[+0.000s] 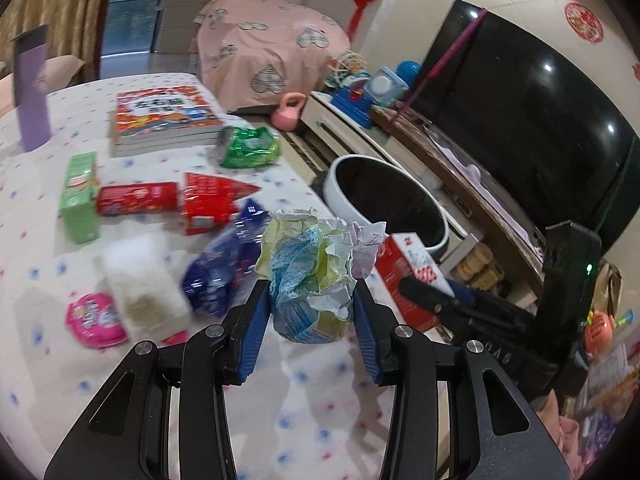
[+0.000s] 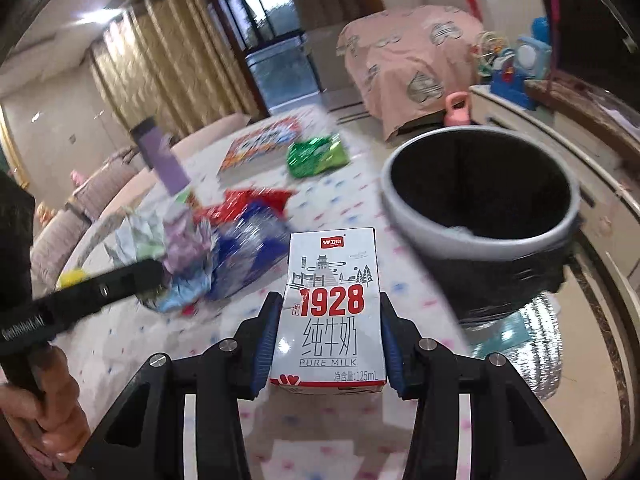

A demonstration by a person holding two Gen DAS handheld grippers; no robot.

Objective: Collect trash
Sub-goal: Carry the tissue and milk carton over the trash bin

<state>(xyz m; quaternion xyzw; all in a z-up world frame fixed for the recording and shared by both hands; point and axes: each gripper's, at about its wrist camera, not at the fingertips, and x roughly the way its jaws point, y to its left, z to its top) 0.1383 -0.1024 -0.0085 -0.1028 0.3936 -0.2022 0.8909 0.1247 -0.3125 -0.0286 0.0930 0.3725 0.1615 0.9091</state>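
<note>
My left gripper [image 1: 312, 300] is shut on a crumpled paper ball [image 1: 312, 268], held above the tablecloth; the ball also shows in the right wrist view [image 2: 172, 248]. My right gripper [image 2: 330, 320] is shut on a white "1928" pure milk carton [image 2: 332, 308], held above the table; the carton shows in the left wrist view [image 1: 412, 268]. The white trash bin with a black liner [image 2: 480, 200] stands past the table's right edge, also in the left wrist view [image 1: 384, 196]. A blue plastic wrapper [image 1: 220, 268] lies left of the paper ball.
On the dotted tablecloth [image 1: 312, 400] lie a green box [image 1: 78, 196], red packets [image 1: 138, 199], a green bag [image 1: 250, 146], books [image 1: 164, 118], a pink round pack [image 1: 96, 316] and a purple bottle [image 1: 30, 88]. A TV [image 1: 520, 120] and cabinet stand right.
</note>
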